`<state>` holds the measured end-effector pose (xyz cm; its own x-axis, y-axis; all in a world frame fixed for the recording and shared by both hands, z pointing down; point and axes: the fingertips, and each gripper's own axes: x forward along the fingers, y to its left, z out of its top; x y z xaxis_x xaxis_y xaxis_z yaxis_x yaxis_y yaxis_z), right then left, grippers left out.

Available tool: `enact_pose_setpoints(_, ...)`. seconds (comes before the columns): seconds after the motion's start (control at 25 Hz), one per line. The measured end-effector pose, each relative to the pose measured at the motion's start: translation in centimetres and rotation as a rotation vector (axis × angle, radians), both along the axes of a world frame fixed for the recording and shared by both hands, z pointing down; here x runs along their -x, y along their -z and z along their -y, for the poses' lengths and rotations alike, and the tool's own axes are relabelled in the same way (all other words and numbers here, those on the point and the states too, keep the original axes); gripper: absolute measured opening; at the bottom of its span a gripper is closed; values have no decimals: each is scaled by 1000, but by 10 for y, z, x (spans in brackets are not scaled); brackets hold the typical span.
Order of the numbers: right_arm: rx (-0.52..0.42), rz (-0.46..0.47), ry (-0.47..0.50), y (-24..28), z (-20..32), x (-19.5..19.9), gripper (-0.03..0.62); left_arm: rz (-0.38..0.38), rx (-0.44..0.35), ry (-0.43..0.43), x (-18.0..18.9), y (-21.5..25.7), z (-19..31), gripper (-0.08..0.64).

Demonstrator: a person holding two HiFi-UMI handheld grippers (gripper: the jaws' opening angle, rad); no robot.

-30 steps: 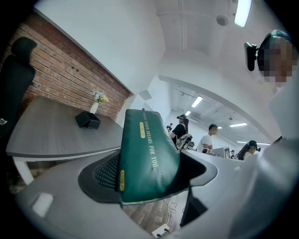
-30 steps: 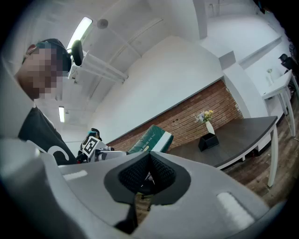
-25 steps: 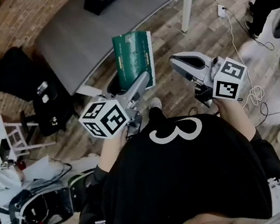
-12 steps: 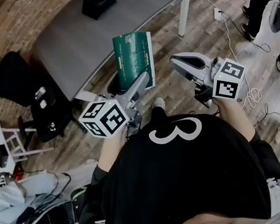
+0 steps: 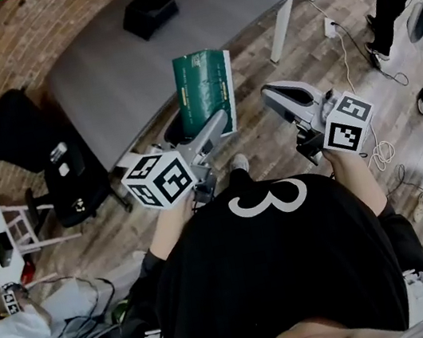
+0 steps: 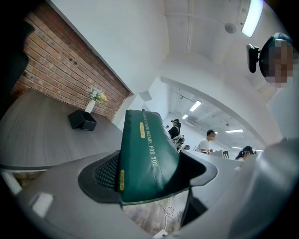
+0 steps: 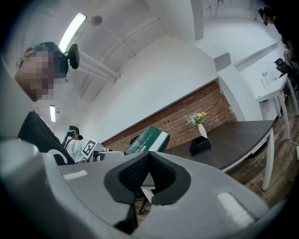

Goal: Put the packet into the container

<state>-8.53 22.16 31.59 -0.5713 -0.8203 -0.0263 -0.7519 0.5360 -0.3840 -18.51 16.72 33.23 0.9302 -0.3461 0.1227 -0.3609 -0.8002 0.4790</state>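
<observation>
Two grippers sit near the centre of the head view, above your black shirt. Your left gripper has its jaws clamped on the lower end of the green packet, which stands up from the pads (gold print runs along its side in the left gripper view). Your right gripper is just right of the packet and clear of it. Its jaws are pressed together at the tips with nothing between them. The black container rests on the grey table in the upper left of the frame, well apart from the packet and beside a white vase of flowers. In the head view the packet overlaps the table's near edge.
</observation>
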Motion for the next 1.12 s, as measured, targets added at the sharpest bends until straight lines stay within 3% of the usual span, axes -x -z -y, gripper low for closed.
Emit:
enact_pose_setpoints(0.36,75,13,-18,-14,97,-32,2,10,45,-29,-39,-10,98,410)
enact_pose_setpoints(0.76,99,17,-32,-9,200,-60,2,10,68,-41,-67,-6,200,410)
enact_pose_setpoints(1.12,41,21,-79,-8,237,-80,2,4,5,-65,-88,2,242,410)
